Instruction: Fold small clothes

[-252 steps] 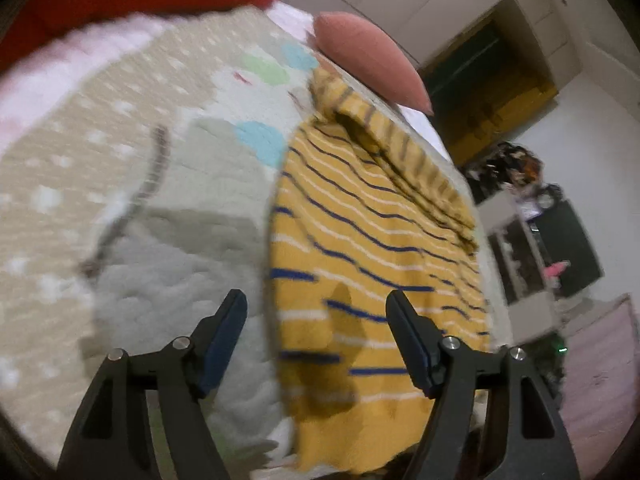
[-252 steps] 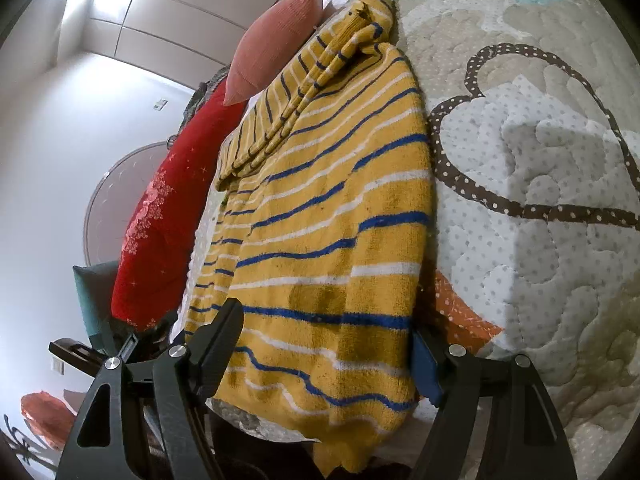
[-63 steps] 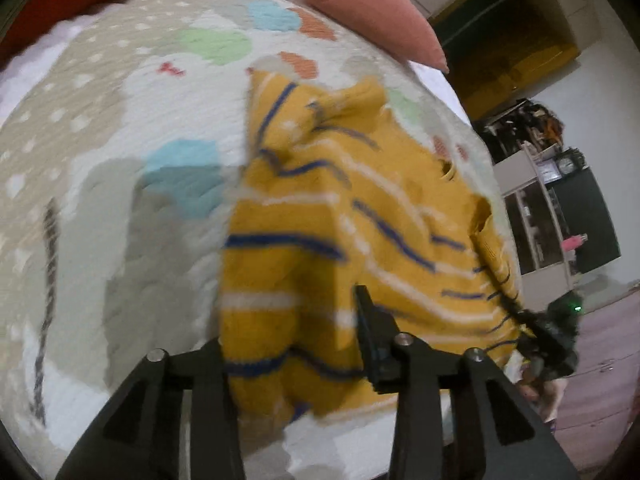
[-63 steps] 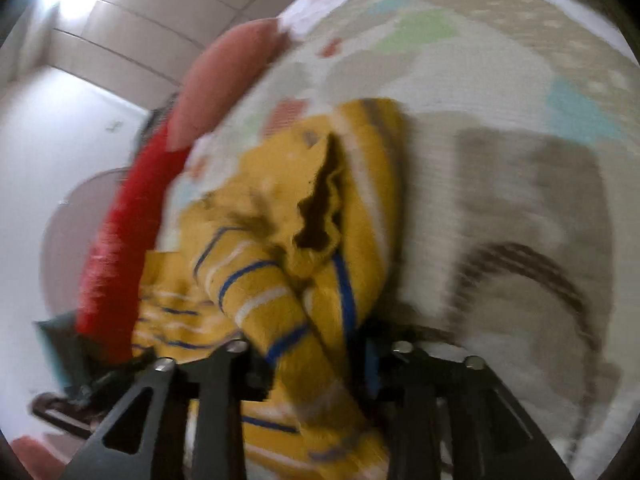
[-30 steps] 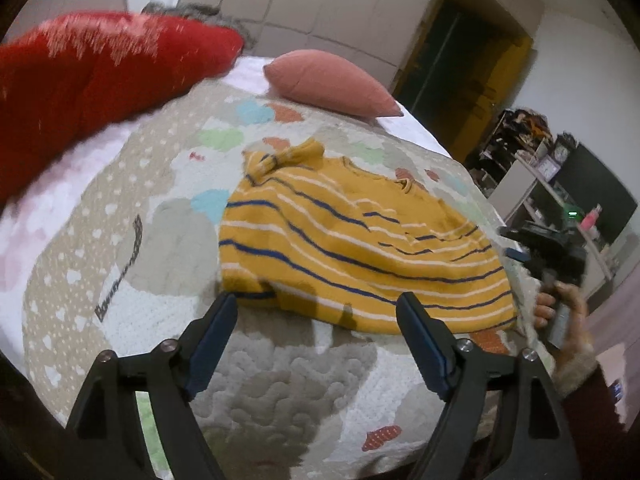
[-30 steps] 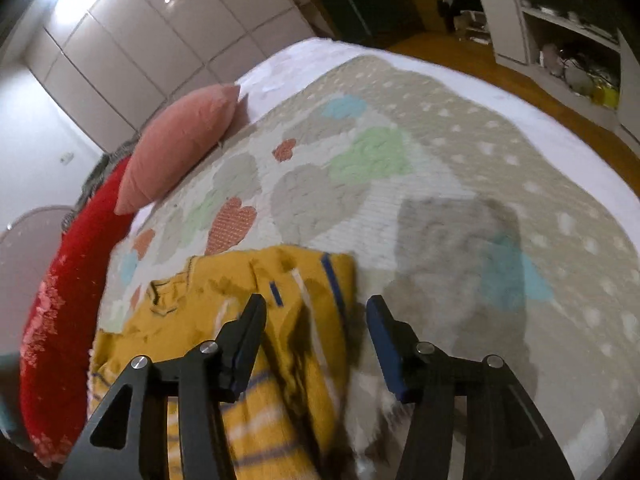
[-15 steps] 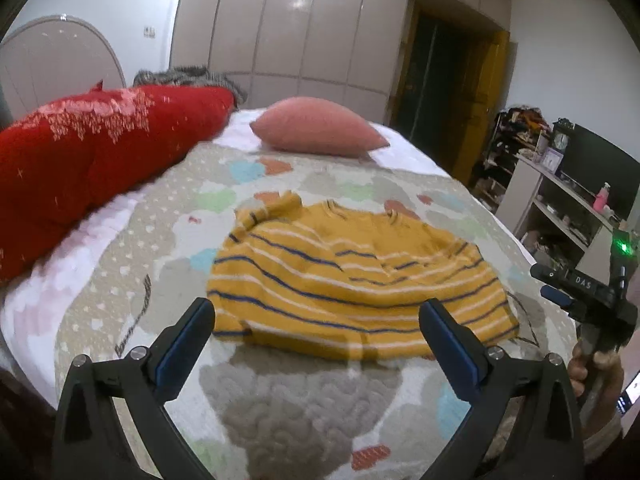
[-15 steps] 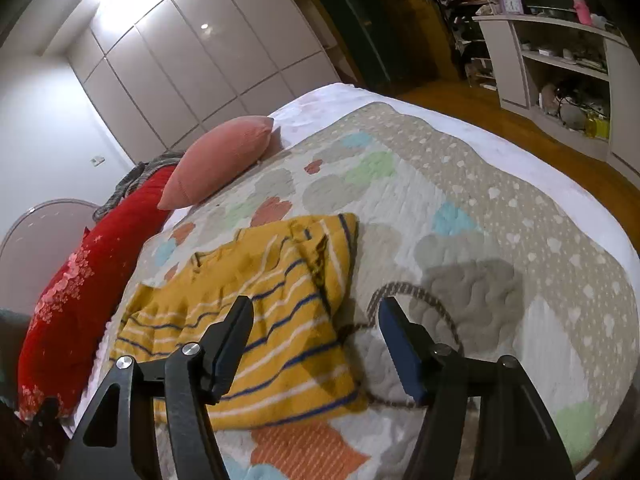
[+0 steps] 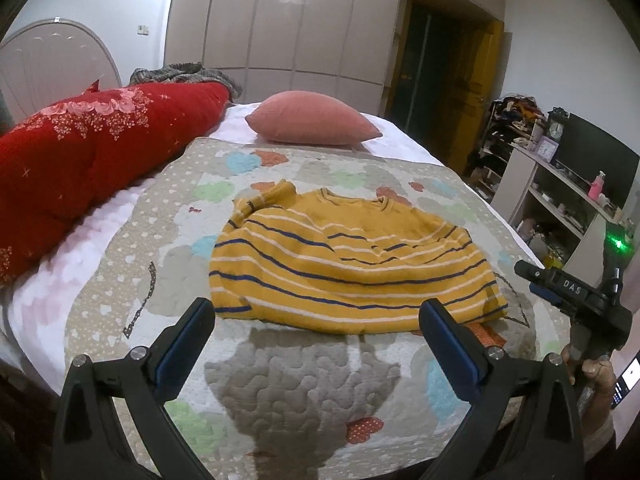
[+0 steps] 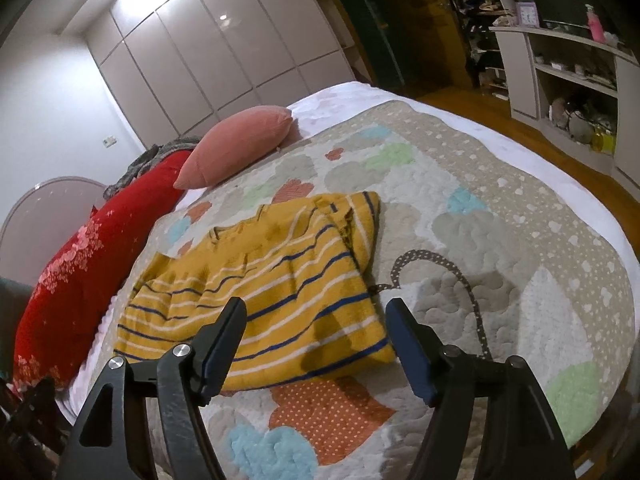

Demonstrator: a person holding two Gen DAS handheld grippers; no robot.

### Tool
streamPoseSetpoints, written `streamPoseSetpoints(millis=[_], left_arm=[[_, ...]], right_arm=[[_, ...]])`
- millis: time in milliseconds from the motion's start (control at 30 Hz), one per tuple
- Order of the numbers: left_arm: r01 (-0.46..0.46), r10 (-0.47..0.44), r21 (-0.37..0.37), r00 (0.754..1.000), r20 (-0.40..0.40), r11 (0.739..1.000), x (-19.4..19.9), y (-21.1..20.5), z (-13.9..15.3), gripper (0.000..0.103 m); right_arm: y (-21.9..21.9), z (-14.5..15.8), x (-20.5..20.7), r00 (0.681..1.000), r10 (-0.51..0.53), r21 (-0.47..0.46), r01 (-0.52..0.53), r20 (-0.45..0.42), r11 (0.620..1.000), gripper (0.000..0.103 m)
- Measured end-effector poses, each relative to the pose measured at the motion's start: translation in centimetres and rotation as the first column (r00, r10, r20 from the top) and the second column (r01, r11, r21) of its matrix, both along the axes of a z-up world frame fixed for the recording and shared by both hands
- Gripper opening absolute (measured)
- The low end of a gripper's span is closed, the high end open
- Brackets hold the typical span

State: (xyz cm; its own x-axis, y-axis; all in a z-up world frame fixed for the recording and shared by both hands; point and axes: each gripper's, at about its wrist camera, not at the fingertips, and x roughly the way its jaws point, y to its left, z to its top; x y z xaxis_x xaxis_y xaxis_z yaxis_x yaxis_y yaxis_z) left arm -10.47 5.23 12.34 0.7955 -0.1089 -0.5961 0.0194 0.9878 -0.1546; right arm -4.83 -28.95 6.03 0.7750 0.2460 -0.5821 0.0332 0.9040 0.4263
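A yellow sweater with blue and white stripes (image 9: 348,268) lies folded over on the quilted bedspread (image 9: 304,384); it also shows in the right wrist view (image 10: 272,288). One sleeve (image 9: 264,200) sticks out at its far left. My left gripper (image 9: 318,344) is open and empty, held back above the bed's near edge, short of the sweater's hem. My right gripper (image 10: 316,340) is open and empty, just in front of the sweater's near right corner. The right gripper's body (image 9: 576,300) shows at the right in the left wrist view.
A red bolster (image 9: 80,160) lies along the bed's left side and a pink pillow (image 9: 312,124) at its head. Wardrobe doors (image 9: 280,20) stand behind. White shelves (image 10: 568,80) with clutter stand past the bed's right edge.
Both grippers have let go of the sweater, opened wide and pulled back and up from the bed. The sweater stays folded over where it was laid.
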Motion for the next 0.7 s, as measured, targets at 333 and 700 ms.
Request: streamPoseSetpoints(millis=[333,700], left_arm=[[-0.004,0.003,-0.017,1.000,-0.025,1.000,0.1,0.4,-0.5,0.102],[-0.006,0.005,-0.030,0.999,-0.044,1.000,0.3,0.6,-0.9,0.102]], right_arm=[[0.4,-0.8,0.3,1.000,0.013,0.010,-0.013,-0.027,1.000,0.077],[0.6,-1.4,0.5,0.998,0.024,0.014,-0.024,-0.049,1.000,0.077]])
